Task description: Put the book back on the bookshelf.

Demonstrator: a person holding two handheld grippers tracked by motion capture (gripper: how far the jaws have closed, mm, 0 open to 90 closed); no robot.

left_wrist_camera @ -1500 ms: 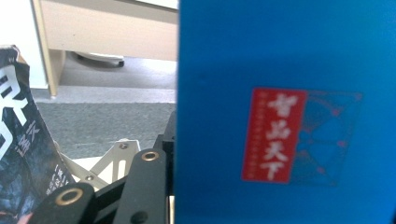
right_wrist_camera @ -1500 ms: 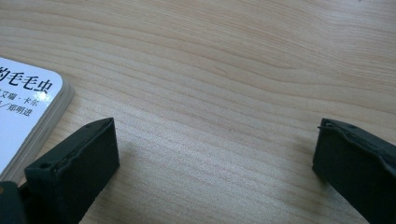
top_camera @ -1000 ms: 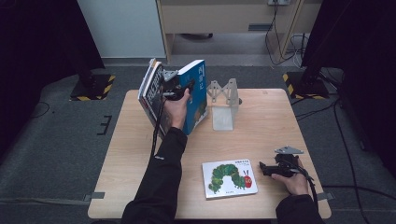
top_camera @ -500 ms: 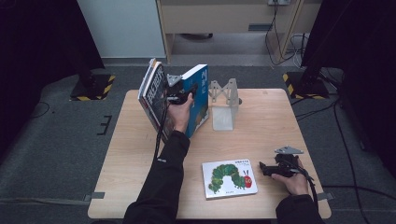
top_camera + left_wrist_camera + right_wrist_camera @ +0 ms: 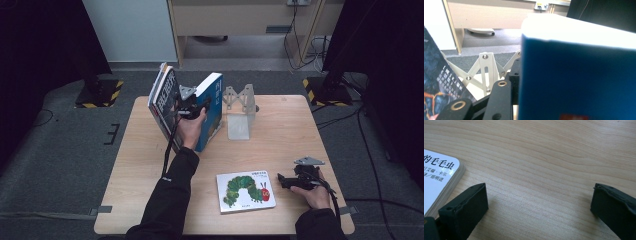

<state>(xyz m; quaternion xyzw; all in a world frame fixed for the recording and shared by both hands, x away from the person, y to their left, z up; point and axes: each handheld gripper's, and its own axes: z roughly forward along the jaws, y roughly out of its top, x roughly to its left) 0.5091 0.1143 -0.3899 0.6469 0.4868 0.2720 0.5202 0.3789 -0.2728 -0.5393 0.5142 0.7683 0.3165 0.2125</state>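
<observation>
A thick blue book (image 5: 212, 107) stands tilted on the wooden table (image 5: 280, 135), and my left gripper (image 5: 192, 107) is shut on it from the left side. In the left gripper view the blue book (image 5: 579, 80) covers the right half, with one black finger (image 5: 499, 100) against its cover and the other finger hidden. A dark book (image 5: 162, 102) leans just left of the hand. A white bookend (image 5: 239, 112) stands right of the blue book. My right gripper (image 5: 281, 179) rests open on the table beside a flat caterpillar picture book (image 5: 245, 191), nothing between its fingers (image 5: 464, 210).
The bookend's white struts (image 5: 485, 72) show behind the jaw, and the dark book's cover (image 5: 439, 85) sits close at left. The picture book's corner (image 5: 436, 180) lies left of the right jaws. Yellow-black striped stand bases (image 5: 320, 90) sit on the floor beyond the table.
My left hand has shifted slightly right and down with the blue book, toward the bookend. The right hand and the picture book have stayed put.
</observation>
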